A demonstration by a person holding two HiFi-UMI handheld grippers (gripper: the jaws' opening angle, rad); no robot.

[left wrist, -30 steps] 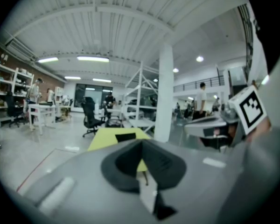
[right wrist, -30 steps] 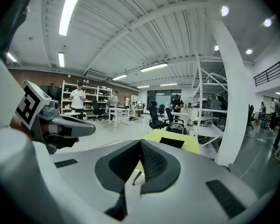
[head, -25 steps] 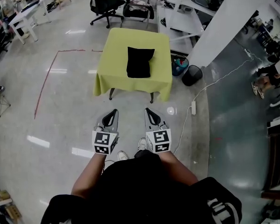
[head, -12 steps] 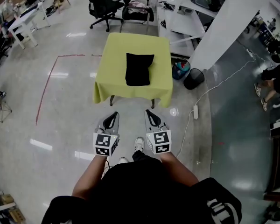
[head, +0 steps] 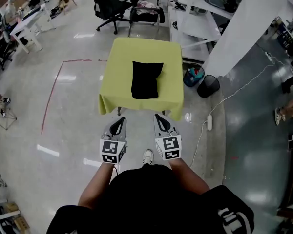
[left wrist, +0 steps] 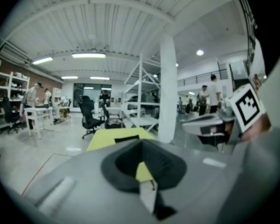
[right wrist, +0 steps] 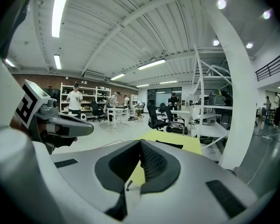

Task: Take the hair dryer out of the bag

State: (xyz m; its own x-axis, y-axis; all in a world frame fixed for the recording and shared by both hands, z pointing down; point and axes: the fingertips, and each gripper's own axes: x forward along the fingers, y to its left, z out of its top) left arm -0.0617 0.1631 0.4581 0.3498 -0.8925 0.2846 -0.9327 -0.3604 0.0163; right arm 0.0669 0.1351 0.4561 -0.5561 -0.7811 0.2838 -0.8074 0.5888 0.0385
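A black bag (head: 147, 79) lies flat in the middle of a small table with a yellow-green cloth (head: 117, 89). The hair dryer does not show; whether it is inside the bag cannot be seen. My left gripper (head: 120, 122) and right gripper (head: 157, 118) are held side by side over the floor, short of the table's near edge, both shut and empty. In the left gripper view the bag (left wrist: 127, 138) shows as a dark strip on the yellow table (left wrist: 105, 139) ahead. The right gripper view shows the same table (right wrist: 177, 141) with the bag (right wrist: 168, 144) beyond the shut jaws.
Black office chairs (head: 105, 6) stand behind the table. A white pillar (head: 246, 23) rises at the right, with a black bin (head: 207, 85) and a blue bucket (head: 192, 75) at its foot. A white power strip and cable (head: 209, 122) lie on the floor. Red tape (head: 51, 94) marks the floor at left.
The table and bag have drawn nearer to both grippers as the person walks toward them. Both grippers stay shut and side by side.
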